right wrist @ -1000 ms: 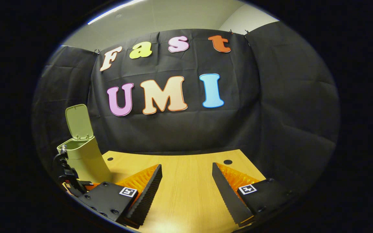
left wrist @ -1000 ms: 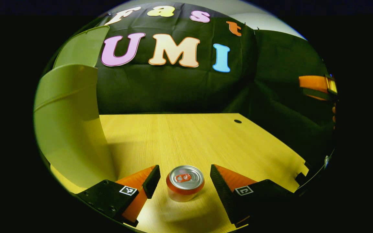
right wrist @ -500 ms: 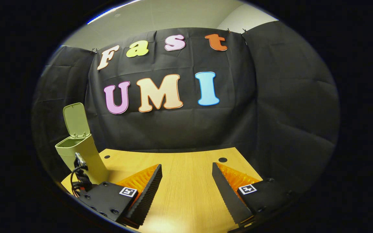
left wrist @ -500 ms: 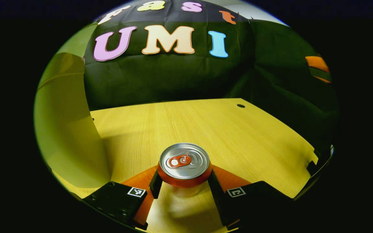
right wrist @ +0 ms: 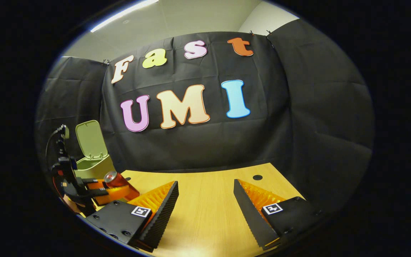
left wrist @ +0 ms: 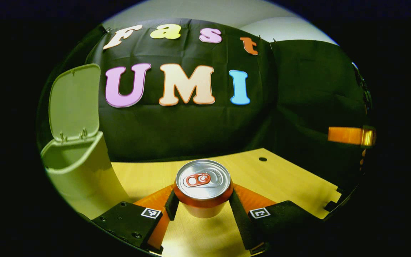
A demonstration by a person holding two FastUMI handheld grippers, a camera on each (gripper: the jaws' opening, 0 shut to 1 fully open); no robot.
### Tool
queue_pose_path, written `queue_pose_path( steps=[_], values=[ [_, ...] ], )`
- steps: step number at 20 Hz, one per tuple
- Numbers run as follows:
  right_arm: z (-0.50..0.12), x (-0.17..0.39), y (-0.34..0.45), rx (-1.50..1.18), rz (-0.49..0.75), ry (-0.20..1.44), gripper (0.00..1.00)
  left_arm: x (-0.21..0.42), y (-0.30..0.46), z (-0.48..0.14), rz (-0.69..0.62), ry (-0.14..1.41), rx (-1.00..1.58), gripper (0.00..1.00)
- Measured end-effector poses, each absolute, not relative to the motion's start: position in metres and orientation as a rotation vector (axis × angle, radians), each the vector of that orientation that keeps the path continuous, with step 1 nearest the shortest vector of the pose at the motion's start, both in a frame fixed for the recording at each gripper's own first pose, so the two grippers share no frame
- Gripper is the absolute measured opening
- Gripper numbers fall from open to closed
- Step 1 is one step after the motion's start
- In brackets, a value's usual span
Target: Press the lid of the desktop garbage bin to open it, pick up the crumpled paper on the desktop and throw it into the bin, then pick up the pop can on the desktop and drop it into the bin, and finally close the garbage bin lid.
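One can [left wrist: 203, 185] sits pinched in my left gripper [left wrist: 203, 207] in the left gripper view, both fingers [left wrist: 172, 205] pressed against its sides, top up, lifted clear of the table [left wrist: 291, 178]. I count one bin [left wrist: 80, 167] at the left, its single lid [left wrist: 73, 101] standing open and upright above the rim. One small round hole [left wrist: 262, 159] marks the table toward the far edge. At the right edge I see part of one other gripper [left wrist: 350, 135], too little of it to judge there.

In the right gripper view, my right gripper [right wrist: 205, 200] hangs over bare table [right wrist: 205, 214] with its two fingers [right wrist: 164, 207] spread wide and nothing between them. Far left I count one bin [right wrist: 95, 166], lid [right wrist: 90, 139] open, and just in front of it the left gripper [right wrist: 95, 189] holding the one can [right wrist: 114, 178], tilted. One hole [right wrist: 257, 177] shows on the table.
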State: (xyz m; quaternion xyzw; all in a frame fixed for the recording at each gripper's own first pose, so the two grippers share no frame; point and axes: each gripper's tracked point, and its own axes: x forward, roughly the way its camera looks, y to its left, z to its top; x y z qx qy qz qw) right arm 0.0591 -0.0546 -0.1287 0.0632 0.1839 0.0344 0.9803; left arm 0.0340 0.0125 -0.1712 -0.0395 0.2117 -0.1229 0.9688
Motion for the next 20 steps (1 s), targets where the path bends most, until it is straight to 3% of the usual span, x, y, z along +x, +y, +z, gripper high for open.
queue_pose_path(
  steps=[10, 20],
  values=[
    [-0.134, 0.065, -0.03, 0.171, 0.119, 0.362, 0.97, 0.071, 0.095, -0.069, -0.092, 0.237, -0.069, 0.74],
    [-0.146, 0.076, -0.015, 0.186, 0.135, 0.383, 0.98, 0.053, 0.221, -0.063, 0.171, 0.221, -0.043, 0.74]
  ],
)
